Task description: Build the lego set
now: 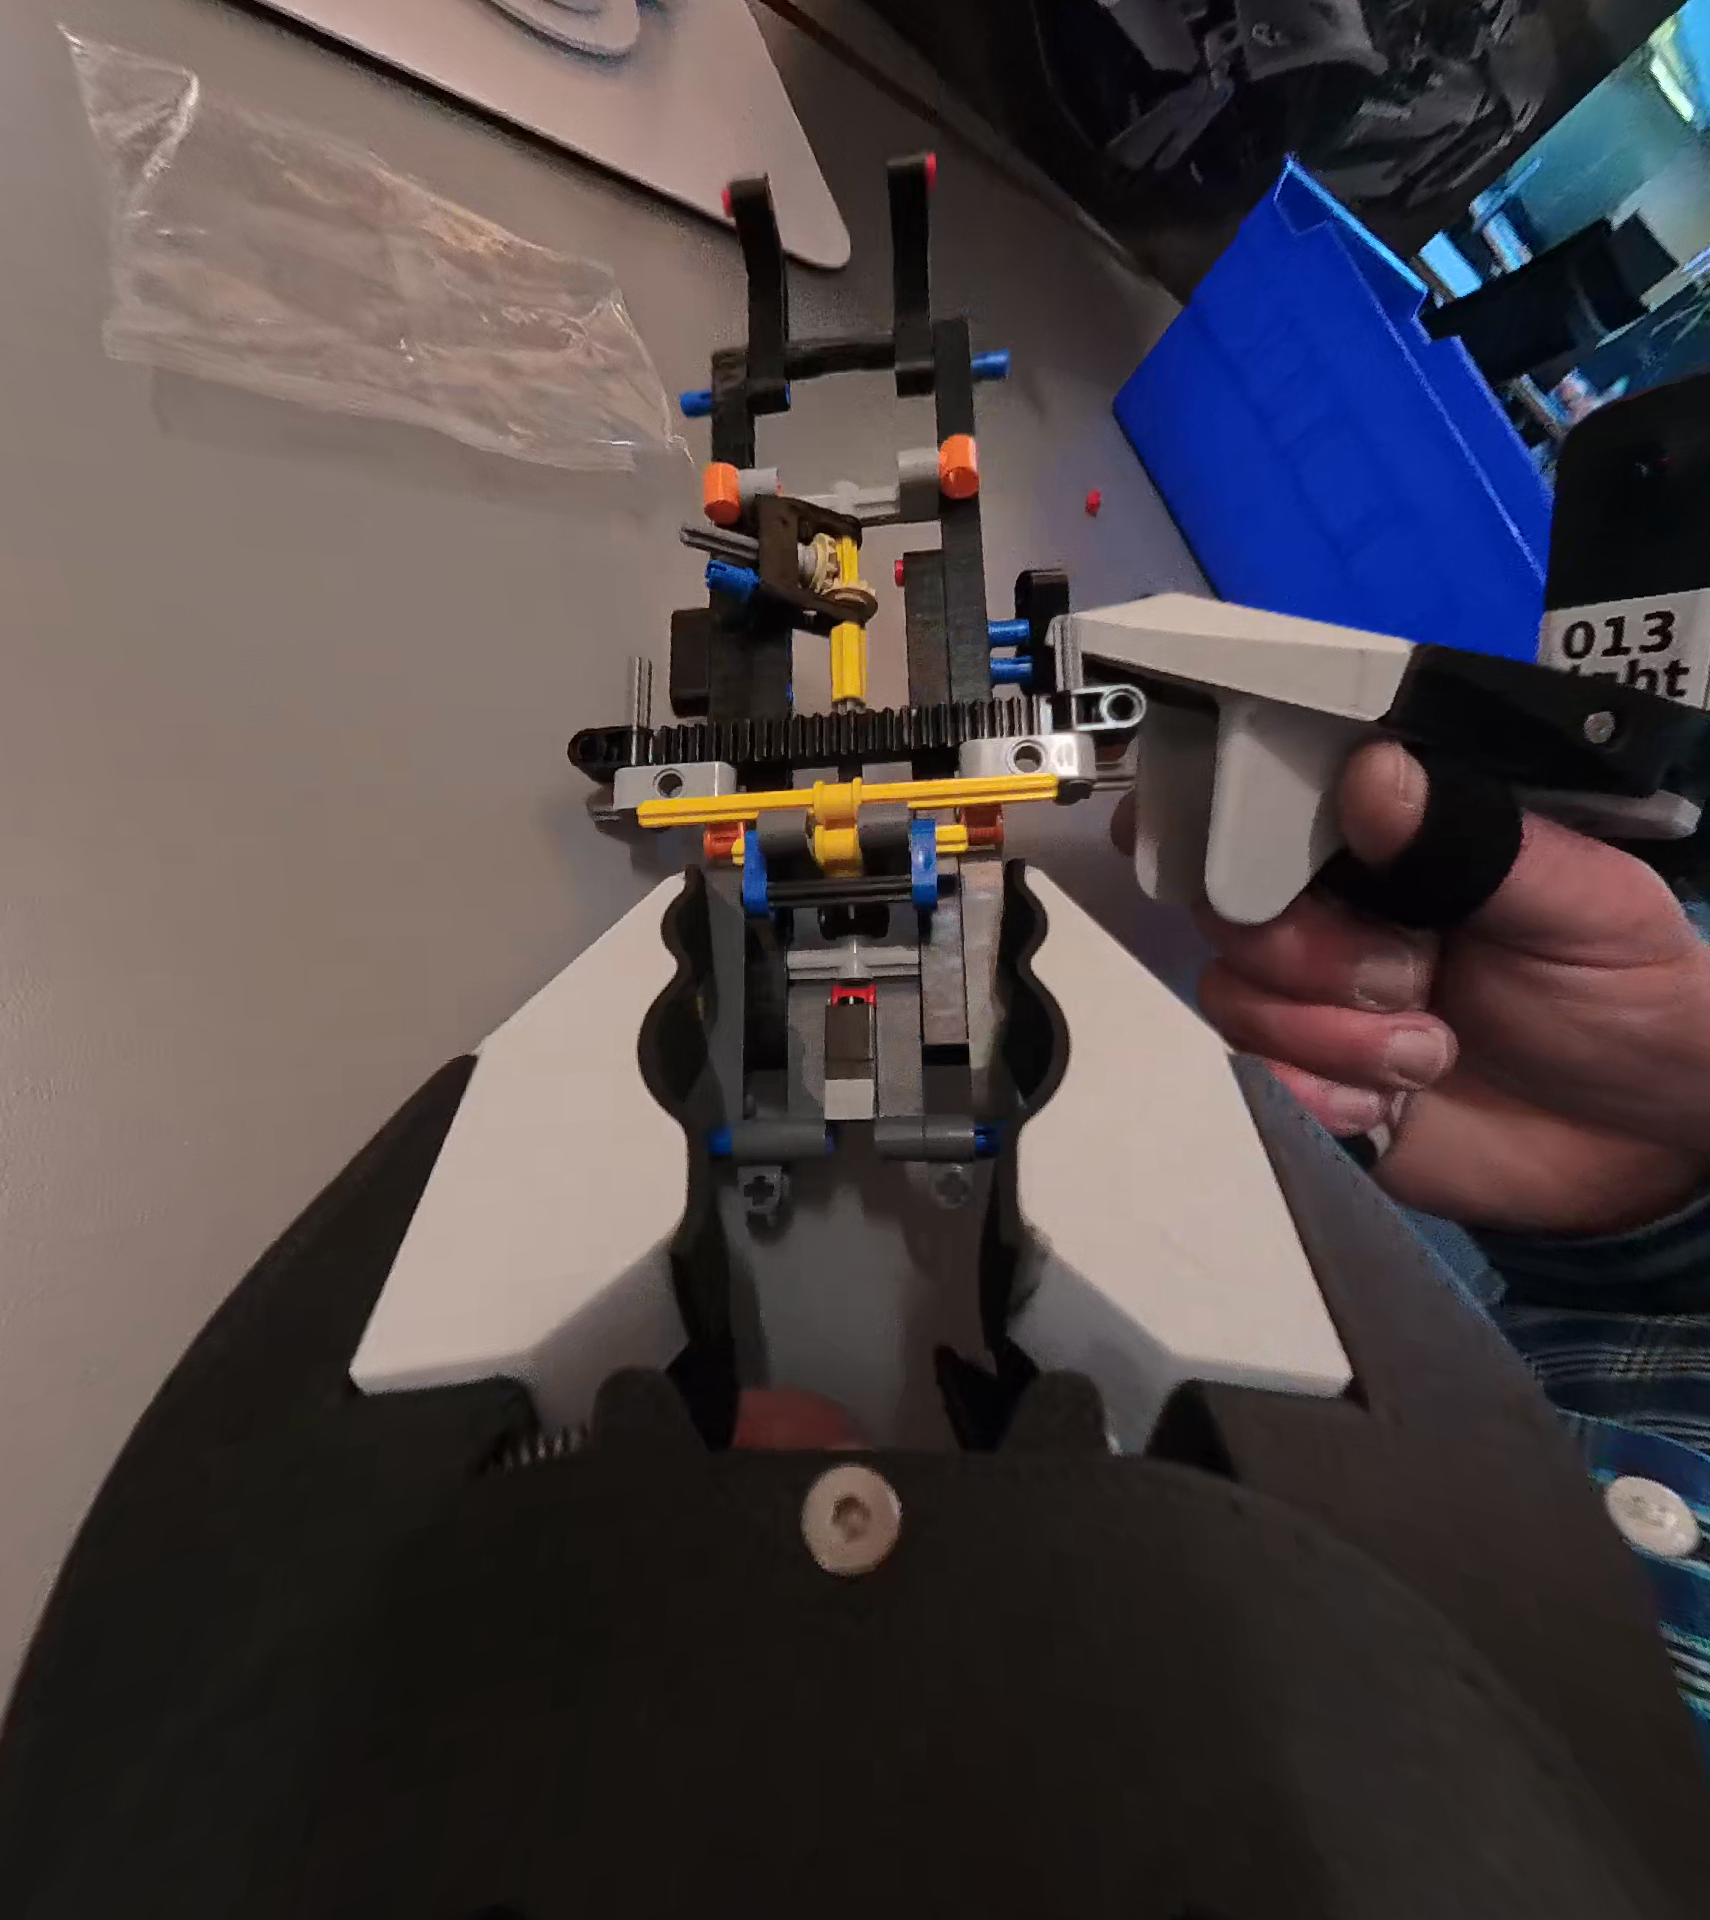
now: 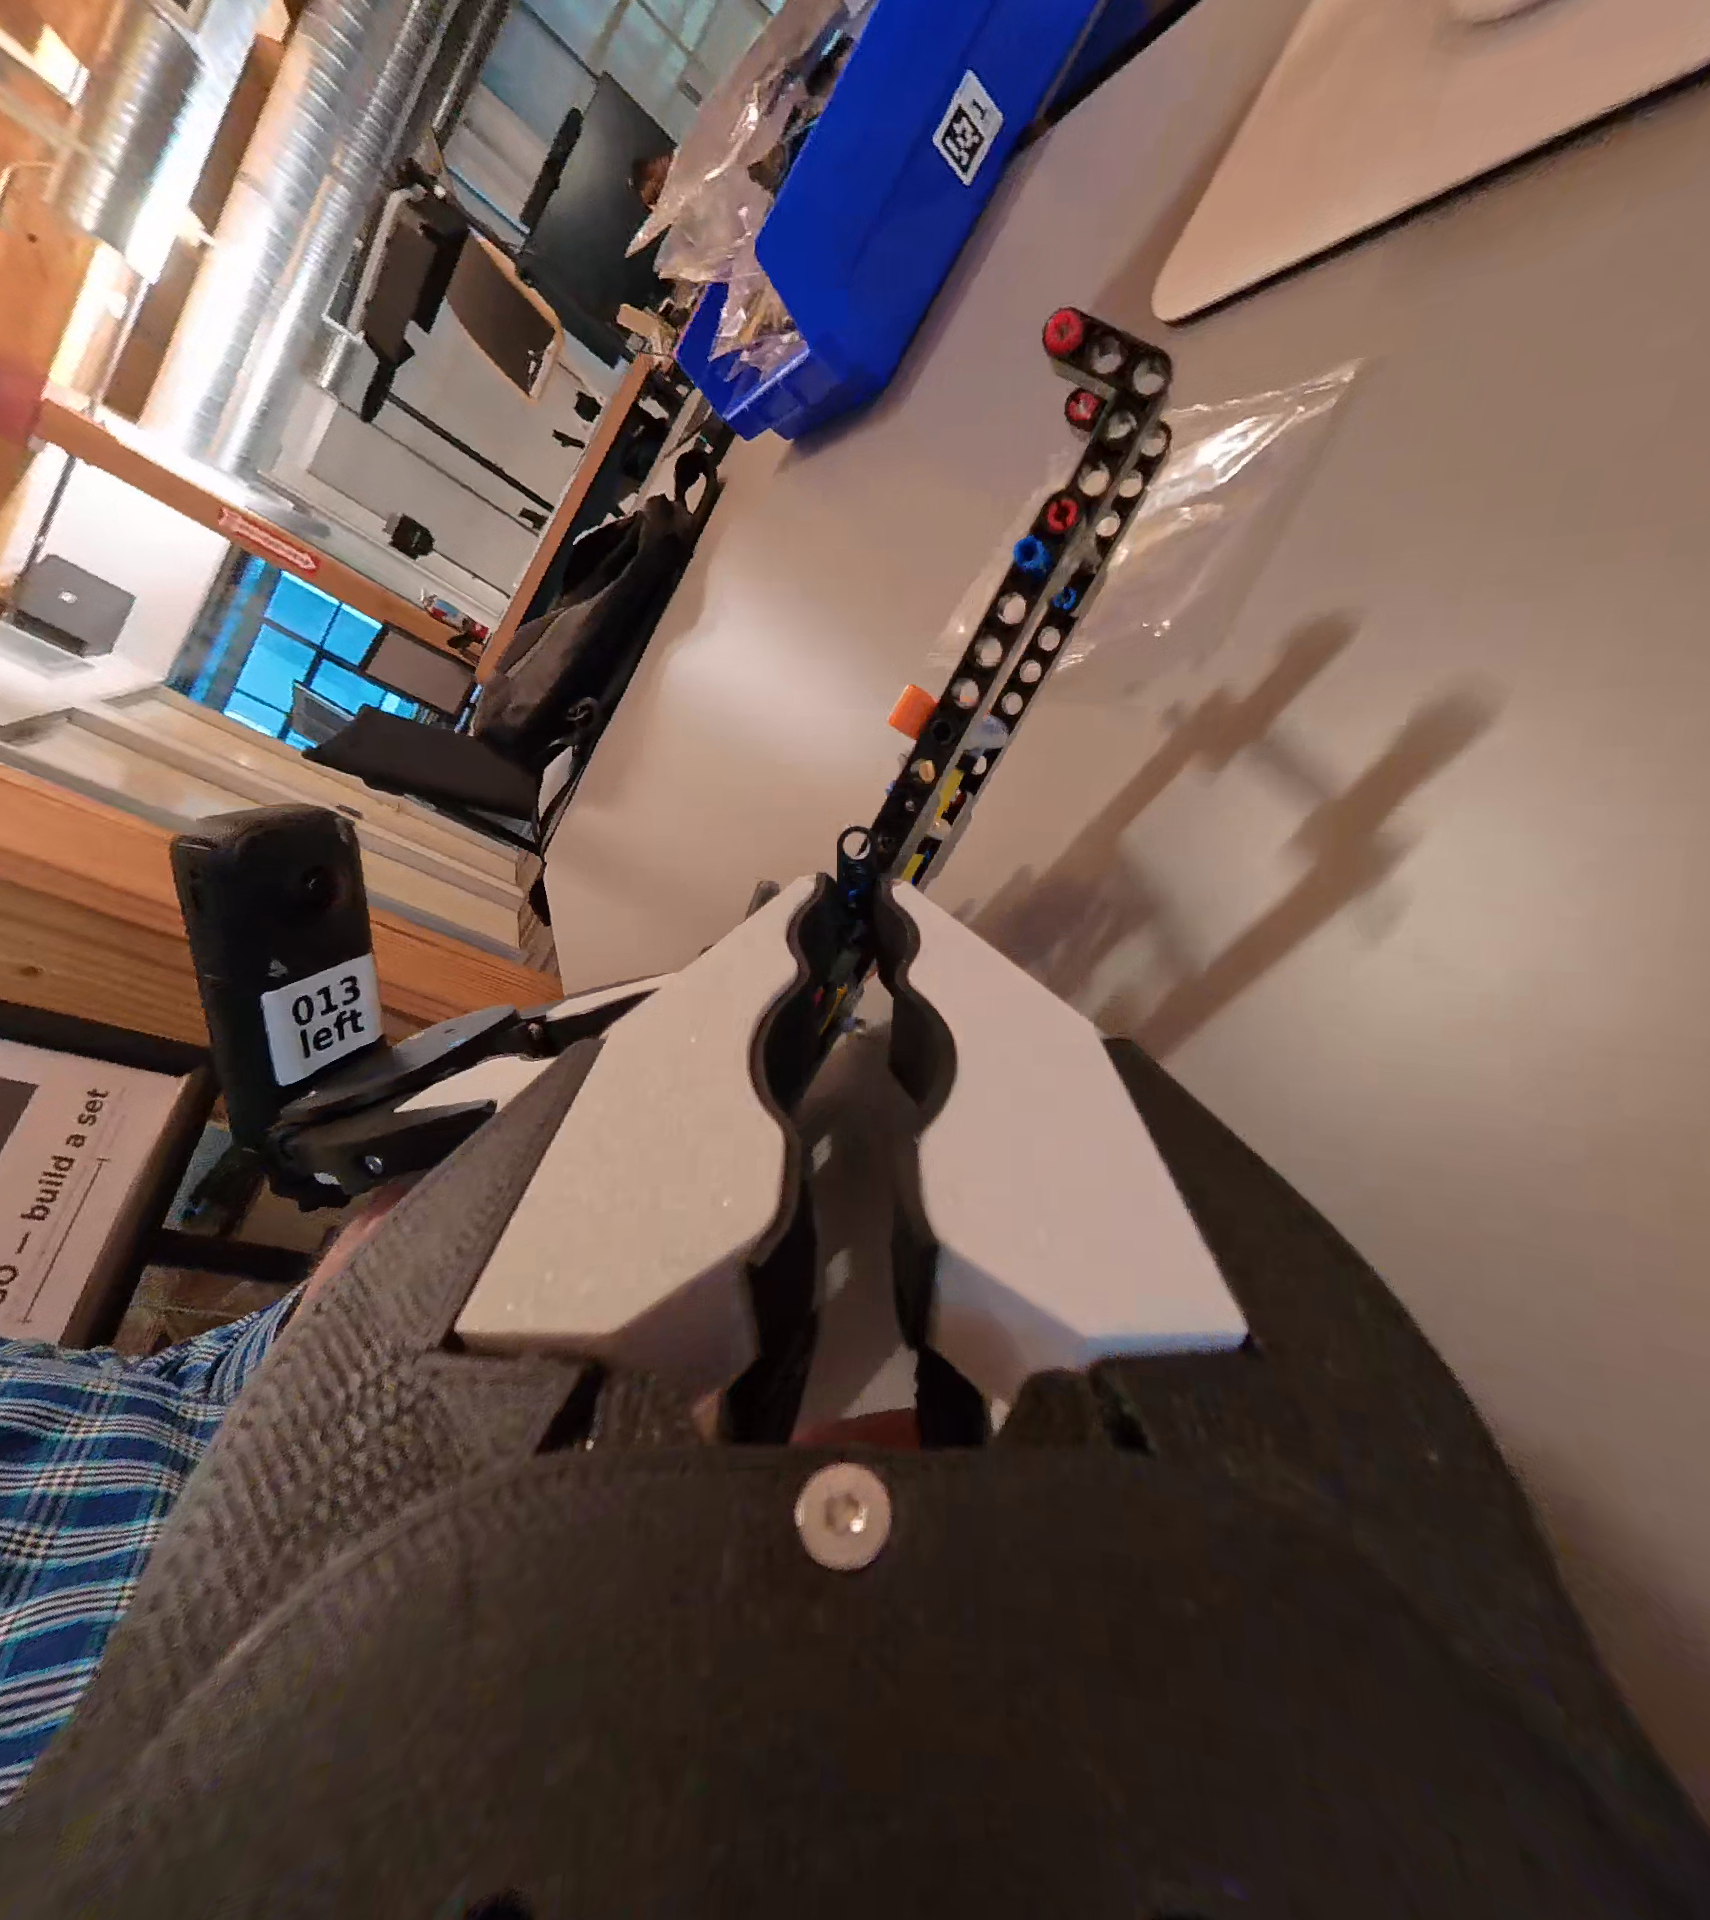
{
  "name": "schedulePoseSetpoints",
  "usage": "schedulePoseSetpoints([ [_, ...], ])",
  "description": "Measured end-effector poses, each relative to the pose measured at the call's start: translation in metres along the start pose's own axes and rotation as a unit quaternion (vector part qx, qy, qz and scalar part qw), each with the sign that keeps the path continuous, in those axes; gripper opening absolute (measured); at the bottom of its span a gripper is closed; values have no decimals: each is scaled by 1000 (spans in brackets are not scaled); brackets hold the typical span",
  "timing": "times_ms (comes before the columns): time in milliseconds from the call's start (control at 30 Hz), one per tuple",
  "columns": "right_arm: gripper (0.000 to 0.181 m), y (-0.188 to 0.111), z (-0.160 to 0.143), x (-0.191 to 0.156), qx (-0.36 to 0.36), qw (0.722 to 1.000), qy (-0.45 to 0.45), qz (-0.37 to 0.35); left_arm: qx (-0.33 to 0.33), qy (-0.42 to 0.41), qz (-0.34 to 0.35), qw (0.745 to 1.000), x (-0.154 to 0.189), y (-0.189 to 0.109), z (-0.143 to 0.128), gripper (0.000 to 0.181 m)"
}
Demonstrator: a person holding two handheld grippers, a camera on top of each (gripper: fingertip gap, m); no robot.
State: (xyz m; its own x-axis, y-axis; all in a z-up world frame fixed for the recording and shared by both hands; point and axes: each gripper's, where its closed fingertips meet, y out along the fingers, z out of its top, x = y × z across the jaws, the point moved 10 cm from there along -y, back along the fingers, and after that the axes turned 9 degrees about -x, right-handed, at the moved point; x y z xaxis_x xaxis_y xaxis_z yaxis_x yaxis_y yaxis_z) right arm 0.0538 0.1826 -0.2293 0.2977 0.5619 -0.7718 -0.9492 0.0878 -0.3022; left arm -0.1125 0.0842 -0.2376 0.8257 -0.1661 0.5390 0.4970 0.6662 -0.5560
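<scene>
The partly built lego model (image 1: 835, 644) is a black beam frame with yellow axles, a black toothed rack, and orange and blue pins. My left gripper (image 1: 856, 894) is shut on its grey lower end and holds it above the table. My right gripper (image 1: 1067, 670) comes in from the right, at the model's right side. It is shut on a small black beam (image 1: 1041, 597) with blue pins that touch the frame. In the right wrist view, that gripper (image 2: 856, 906) pinches the small black beam (image 2: 851, 854), and the model's long black beams (image 2: 1038, 623) stretch away beyond it.
A blue bin (image 1: 1329, 416) stands on the grey table right of the model; it also shows in the right wrist view (image 2: 882, 208), holding plastic bags. A clear plastic bag (image 1: 363, 312) and a white board (image 1: 622, 104) lie beyond. A tiny red piece (image 1: 1093, 503) lies near the bin. Spacing between my two grippers at the tips: around 6 cm.
</scene>
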Motion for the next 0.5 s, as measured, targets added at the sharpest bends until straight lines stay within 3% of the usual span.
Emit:
schedulePoseSetpoints([
  [500, 3, -4, -17, 18, 25, 987, 157, 35, -47, 148, 97, 983, 13, 10, 0, 54],
])
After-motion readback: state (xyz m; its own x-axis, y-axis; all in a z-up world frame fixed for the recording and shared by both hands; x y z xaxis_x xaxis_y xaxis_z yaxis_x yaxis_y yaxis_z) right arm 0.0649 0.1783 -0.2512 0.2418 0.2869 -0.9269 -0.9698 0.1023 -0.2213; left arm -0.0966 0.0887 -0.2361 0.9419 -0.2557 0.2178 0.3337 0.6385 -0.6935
